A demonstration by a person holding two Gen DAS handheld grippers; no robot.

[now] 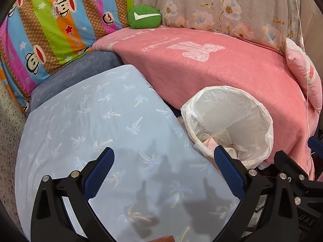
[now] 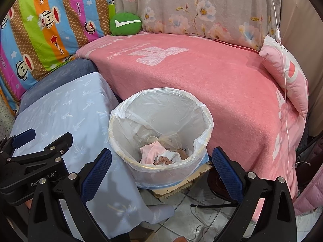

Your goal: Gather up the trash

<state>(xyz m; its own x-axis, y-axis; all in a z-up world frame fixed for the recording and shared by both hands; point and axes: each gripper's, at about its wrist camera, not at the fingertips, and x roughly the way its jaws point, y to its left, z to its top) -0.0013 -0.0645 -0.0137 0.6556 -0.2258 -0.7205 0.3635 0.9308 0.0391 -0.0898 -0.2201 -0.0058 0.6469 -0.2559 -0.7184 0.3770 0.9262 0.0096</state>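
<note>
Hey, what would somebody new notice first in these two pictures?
Probably the white-lined trash bin in the middle, with crumpled scraps at its bottom, wedged between the big pink blanket and the pale blue palm-print cloth. Behind them, a striped monkey-print quilt and a small green cushion.

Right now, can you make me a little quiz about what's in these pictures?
1. True or false: the bin already has trash inside.
2. What colour is the blanket behind the bin?
A. pink
B. black
C. yellow
3. Are the right gripper and left gripper open or shut?

Key:
1. True, crumpled bits lie at the bottom.
2. A
3. Both are open and hold nothing.
</note>
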